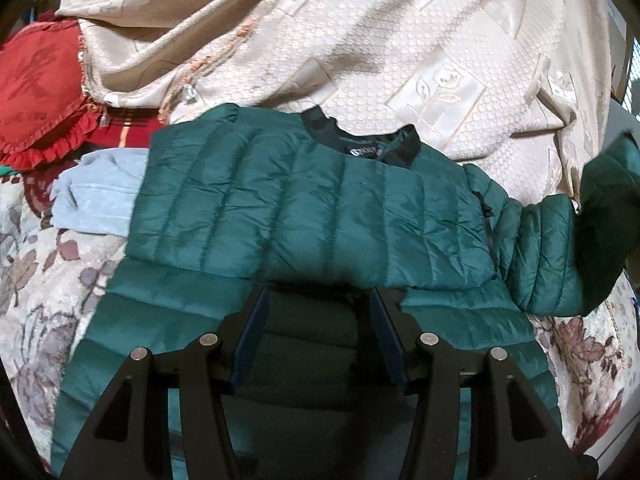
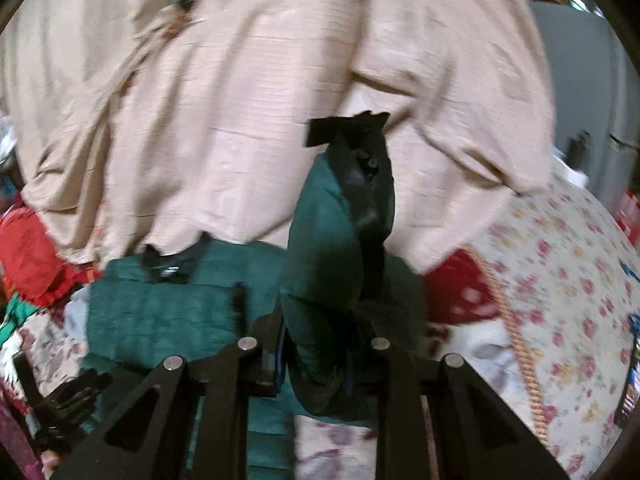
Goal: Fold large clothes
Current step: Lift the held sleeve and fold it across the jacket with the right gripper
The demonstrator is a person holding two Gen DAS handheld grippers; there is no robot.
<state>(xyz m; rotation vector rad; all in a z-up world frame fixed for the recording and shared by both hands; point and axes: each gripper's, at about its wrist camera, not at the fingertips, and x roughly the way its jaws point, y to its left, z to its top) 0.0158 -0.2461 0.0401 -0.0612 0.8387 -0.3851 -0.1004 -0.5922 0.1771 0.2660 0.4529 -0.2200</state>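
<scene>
Green quilted fabric fills the right hand-held gripper [image 2: 316, 354], whose two black fingers are clamped on the bunched sleeve [image 2: 324, 264] of a puffer jacket [image 1: 304, 208], lifting it up so it can likely be folded in over the body. The left hand-held gripper [image 1: 318, 336] hovers with its fingers spread wide and empty, low over the jacket's lower half. The jacket lies flat, collar away, on a floral bedspread [image 1: 36, 280], with a cream quilt [image 1: 360, 40] heaped behind it.

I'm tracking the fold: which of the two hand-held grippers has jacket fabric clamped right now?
The right hand-held gripper: its fingers pinch a raised sleeve of the green puffer jacket. The left hand-held gripper is open above it.
</scene>
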